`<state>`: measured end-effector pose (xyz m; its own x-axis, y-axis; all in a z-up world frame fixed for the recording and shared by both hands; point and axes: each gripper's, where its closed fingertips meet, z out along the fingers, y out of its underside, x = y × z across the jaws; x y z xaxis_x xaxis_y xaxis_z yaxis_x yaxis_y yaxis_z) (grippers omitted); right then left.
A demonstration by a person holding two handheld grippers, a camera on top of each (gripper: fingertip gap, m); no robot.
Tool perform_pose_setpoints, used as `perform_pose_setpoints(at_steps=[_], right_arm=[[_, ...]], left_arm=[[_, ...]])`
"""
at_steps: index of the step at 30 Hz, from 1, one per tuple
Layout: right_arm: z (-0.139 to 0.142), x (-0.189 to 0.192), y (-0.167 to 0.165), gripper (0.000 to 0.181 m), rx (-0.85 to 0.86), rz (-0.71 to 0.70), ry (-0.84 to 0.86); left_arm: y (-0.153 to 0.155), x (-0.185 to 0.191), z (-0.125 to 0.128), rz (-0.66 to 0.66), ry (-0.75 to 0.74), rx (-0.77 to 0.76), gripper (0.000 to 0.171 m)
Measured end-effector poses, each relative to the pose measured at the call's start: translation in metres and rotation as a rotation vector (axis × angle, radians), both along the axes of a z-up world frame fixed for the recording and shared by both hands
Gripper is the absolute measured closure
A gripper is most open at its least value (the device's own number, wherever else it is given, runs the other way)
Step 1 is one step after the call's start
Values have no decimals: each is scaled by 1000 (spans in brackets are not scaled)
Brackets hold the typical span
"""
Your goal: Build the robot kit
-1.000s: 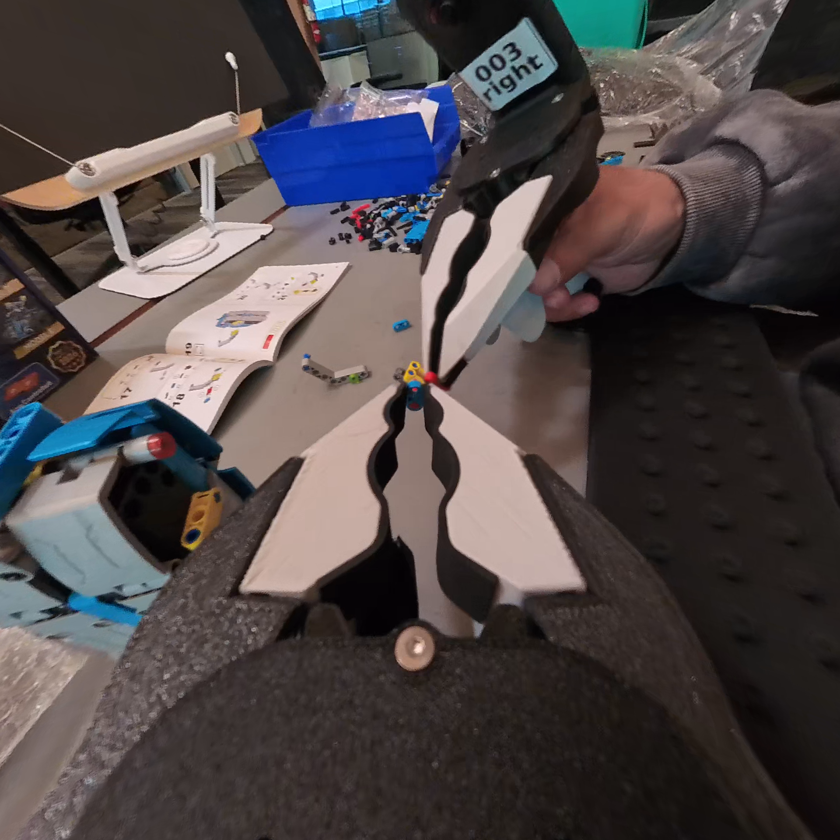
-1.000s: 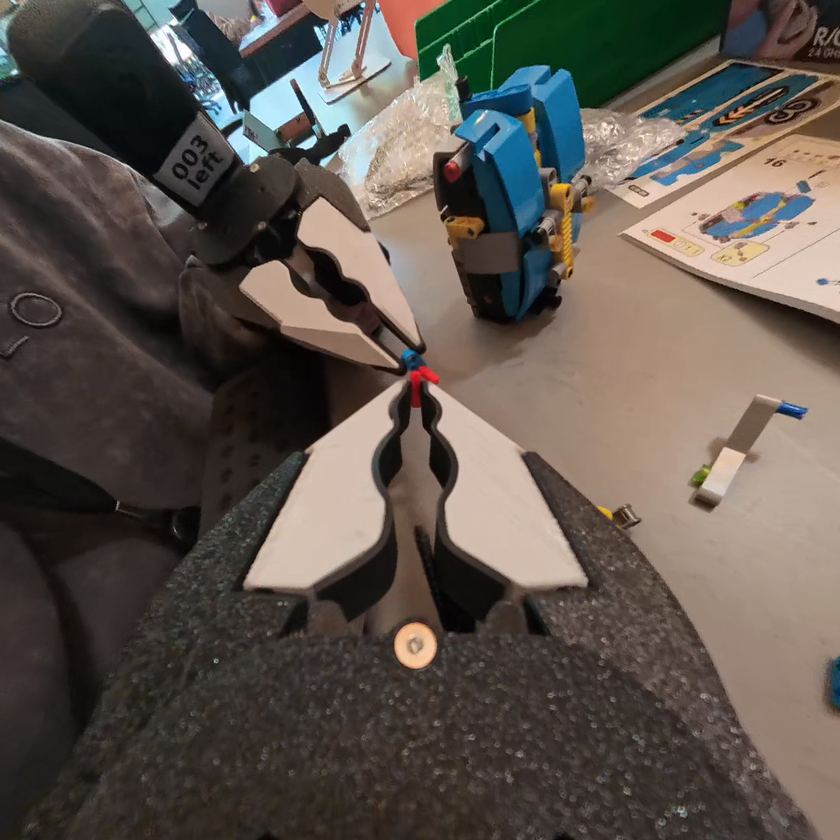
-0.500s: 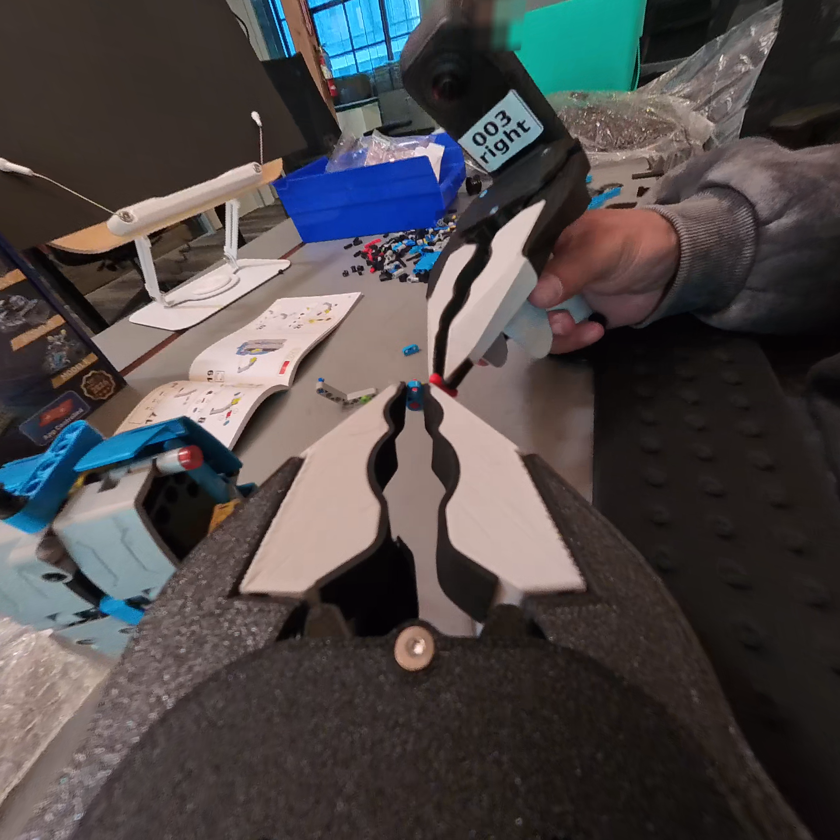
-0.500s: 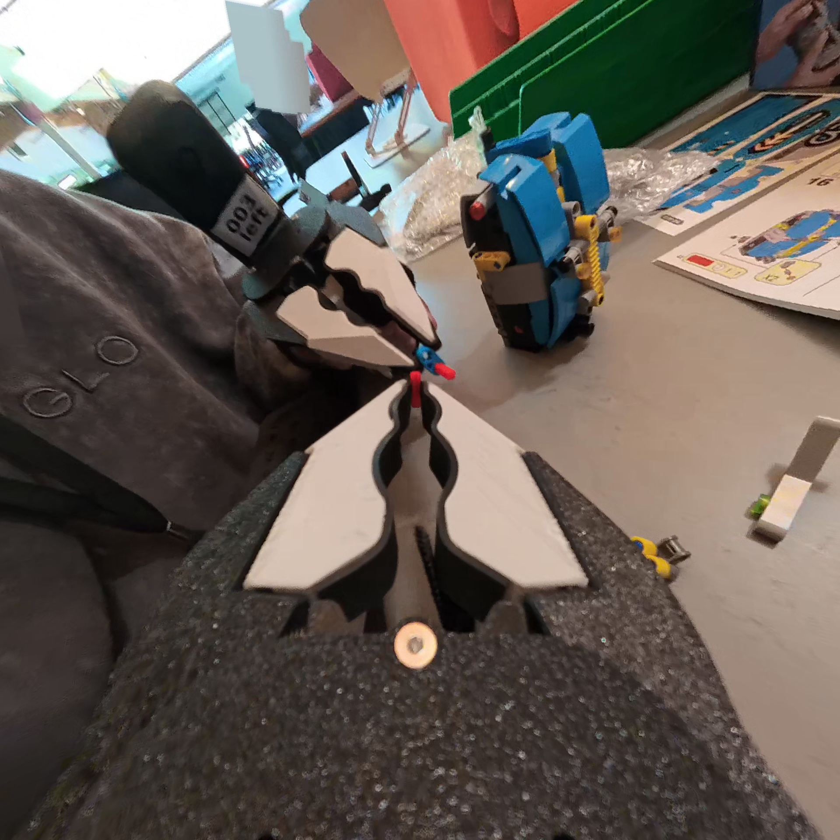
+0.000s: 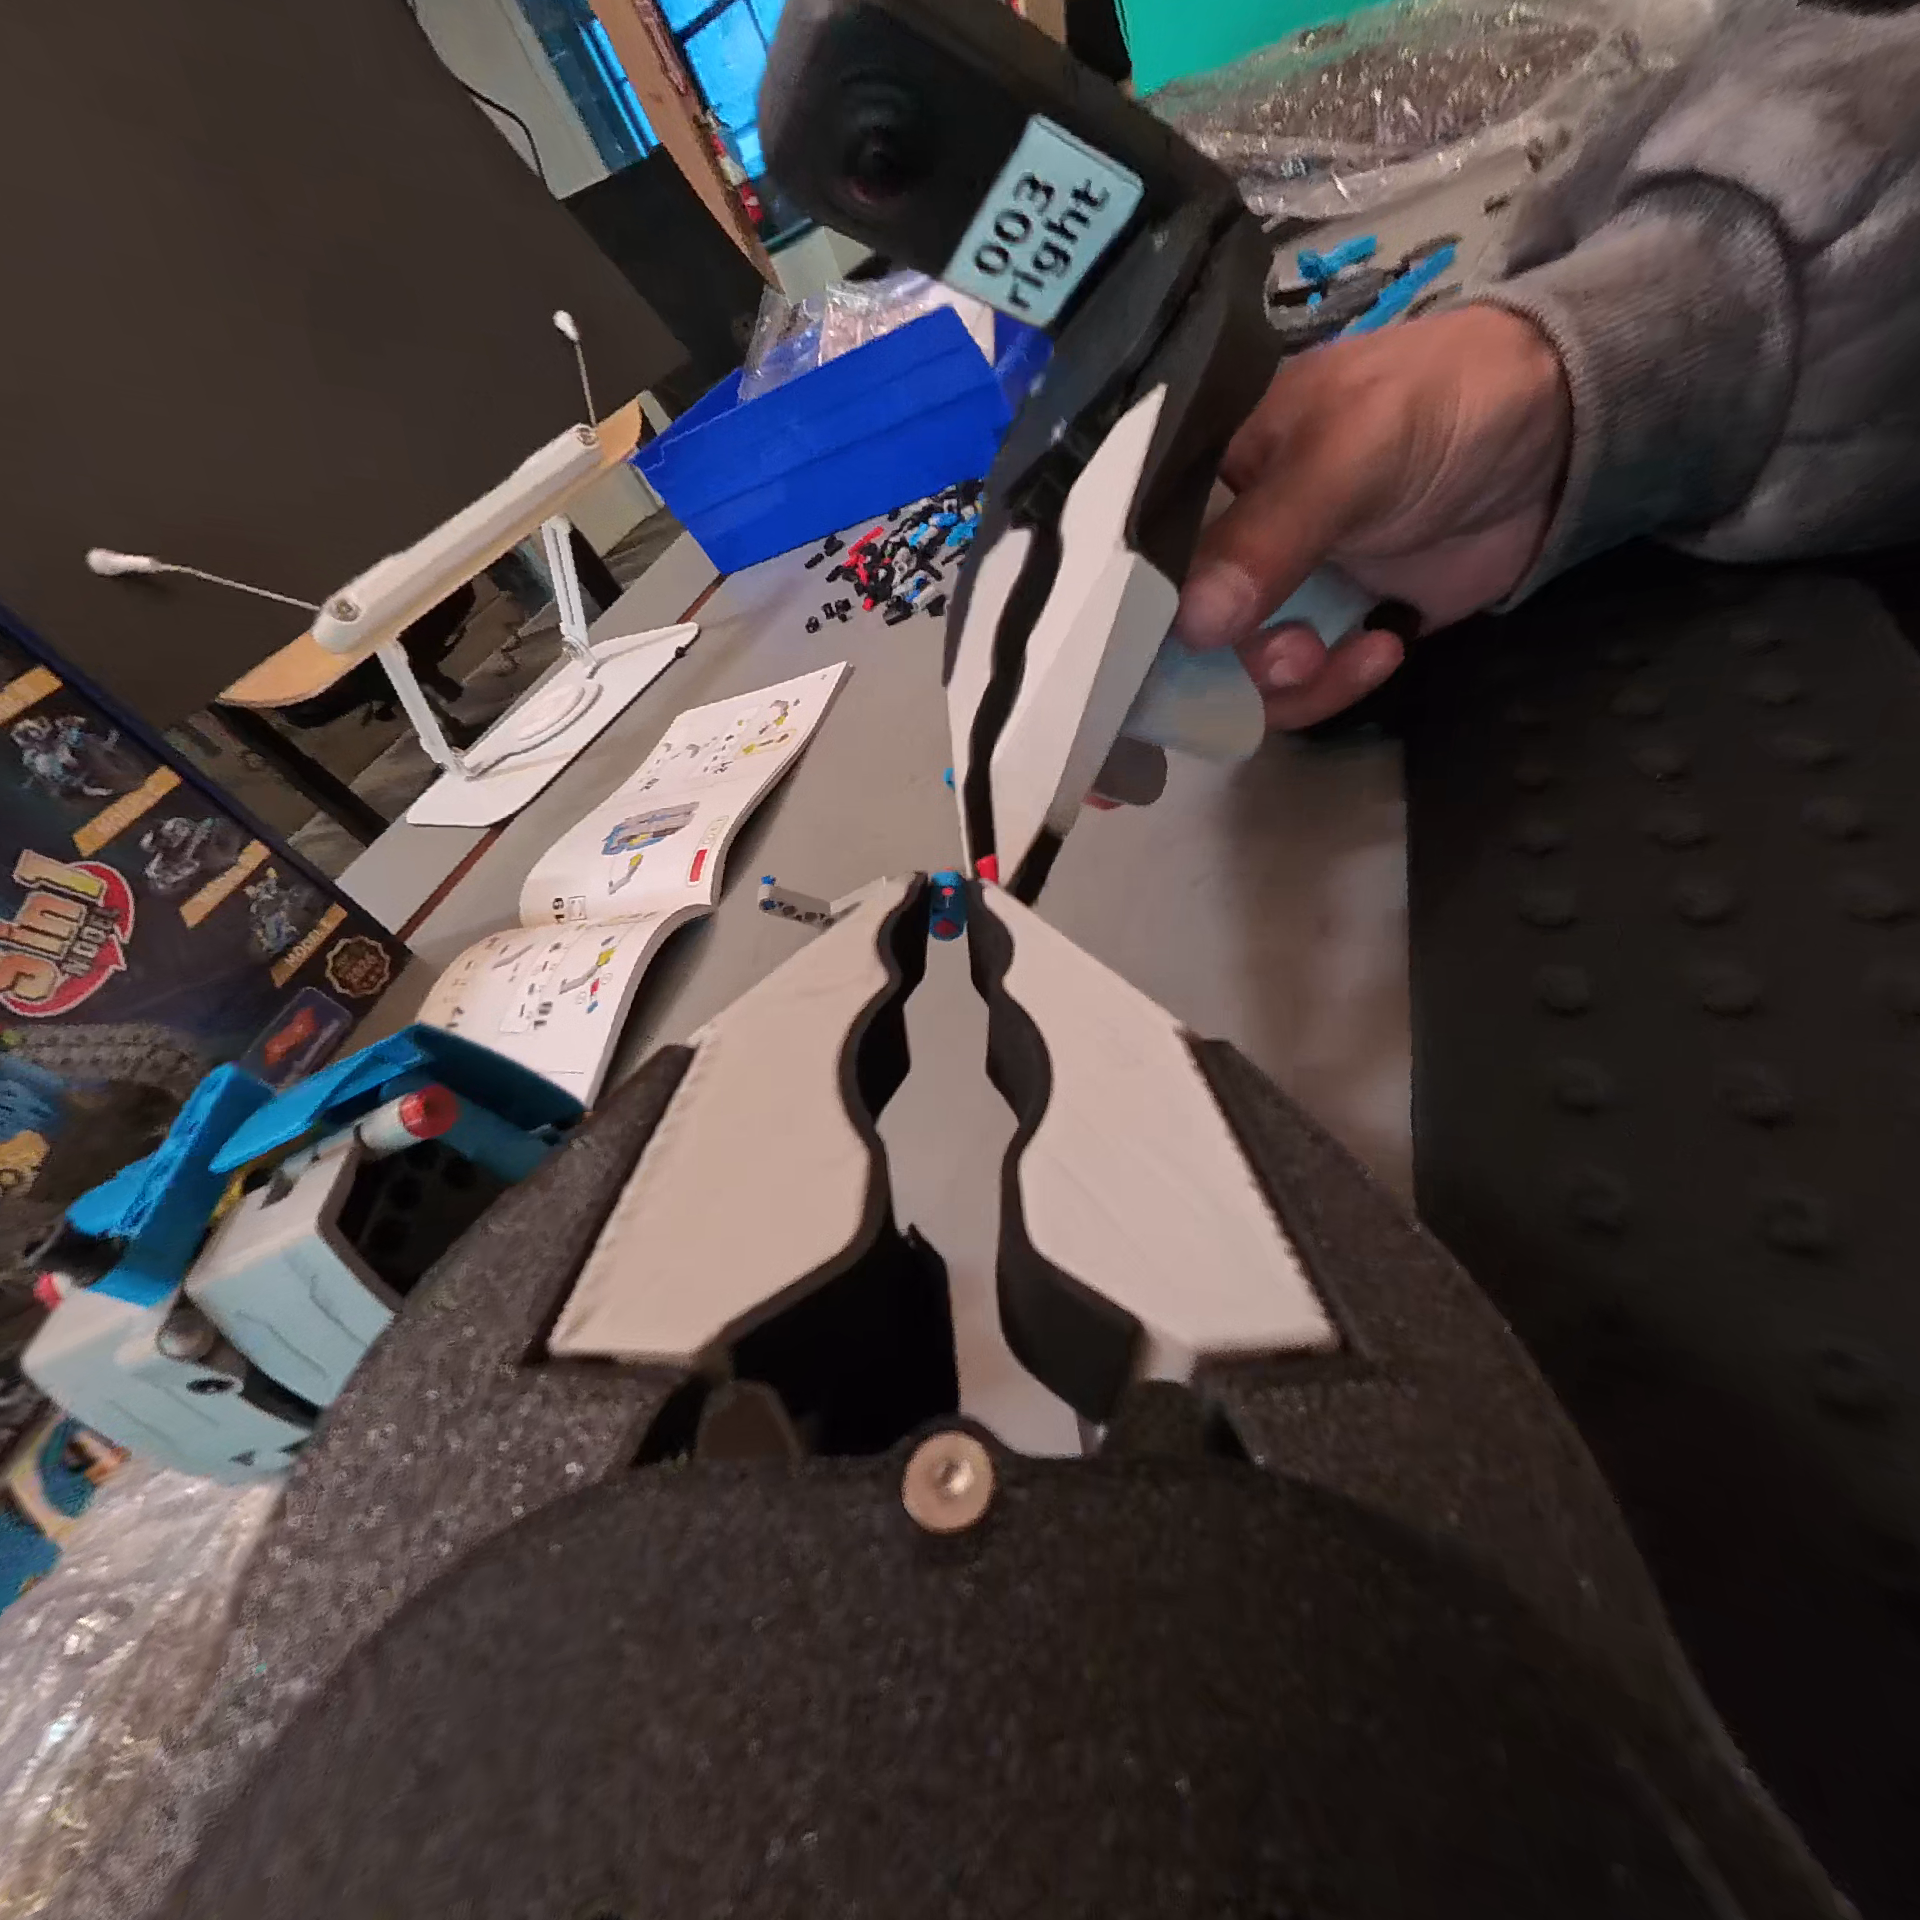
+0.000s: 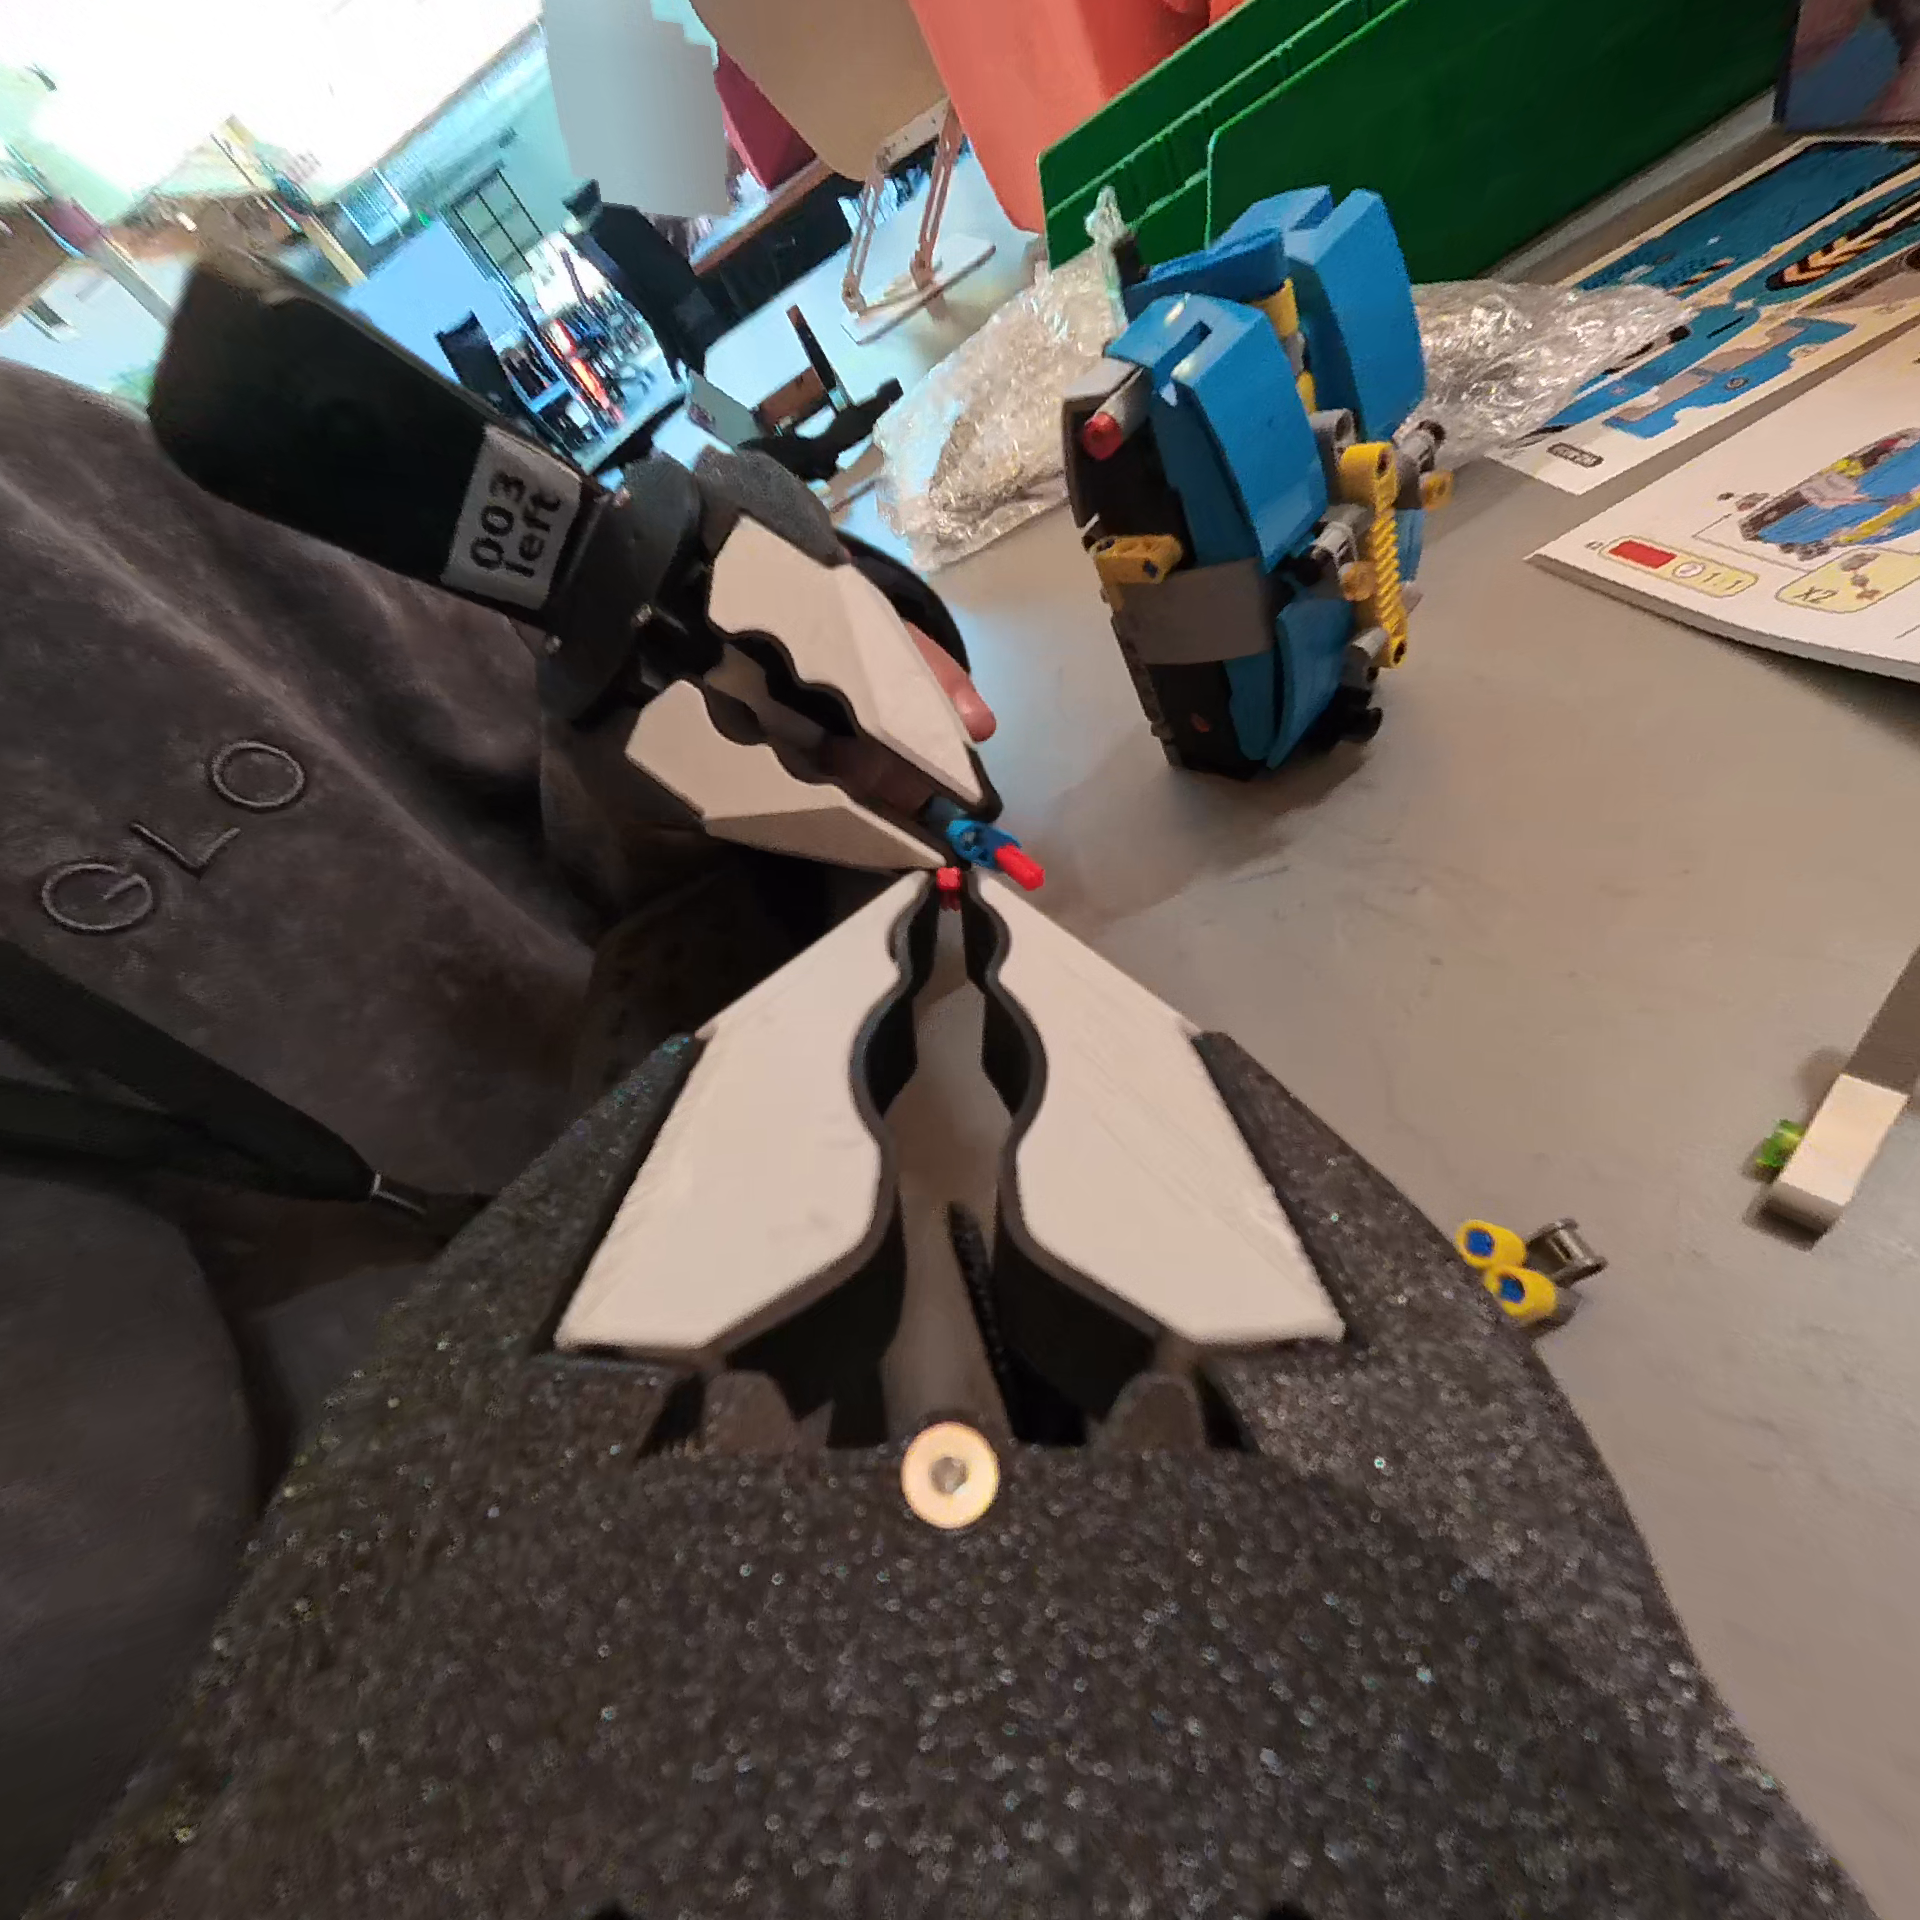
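Left gripper (image 5: pixel 945 914) pinching small blue connector (image 5: pixel 944 918) at frame centre. Right gripper (image 6: pixel 948 896) pinching red pin (image 6: pixel 948 883), tips almost touching. Blue model (image 6: pixel 1247 488) upper right, on grey table (image 6: pixel 1455 935); booklet (image 5: pixel 665 831) left of centre.

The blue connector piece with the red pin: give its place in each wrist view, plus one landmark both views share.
Left wrist view: blue connector piece sits centre frame, pinched at the tips of the left gripper.
Right wrist view: just above centre, at the tips of the left gripper coming in from the left.
Shared landmark: the blue brick model, lower left in the left view, upper right in the right.
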<state>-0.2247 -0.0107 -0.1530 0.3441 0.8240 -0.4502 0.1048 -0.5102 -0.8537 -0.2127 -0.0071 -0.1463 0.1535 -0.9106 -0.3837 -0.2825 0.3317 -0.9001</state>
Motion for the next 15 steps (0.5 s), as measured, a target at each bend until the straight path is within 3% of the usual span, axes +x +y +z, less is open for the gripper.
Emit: perform_pose_setpoints(at_steps=[10,12,15], right_arm=[[-23,5,-15,178,267,58,-322],[-11,6,-17,178,243,67,-227],[21,14,-11,179,240,5,-44]], left_arm=[[-18,5,-19,-76,146,332,166],[-18,4,-9,-83,91,264,166],[-20,2,4,-140,-14,8,165]])
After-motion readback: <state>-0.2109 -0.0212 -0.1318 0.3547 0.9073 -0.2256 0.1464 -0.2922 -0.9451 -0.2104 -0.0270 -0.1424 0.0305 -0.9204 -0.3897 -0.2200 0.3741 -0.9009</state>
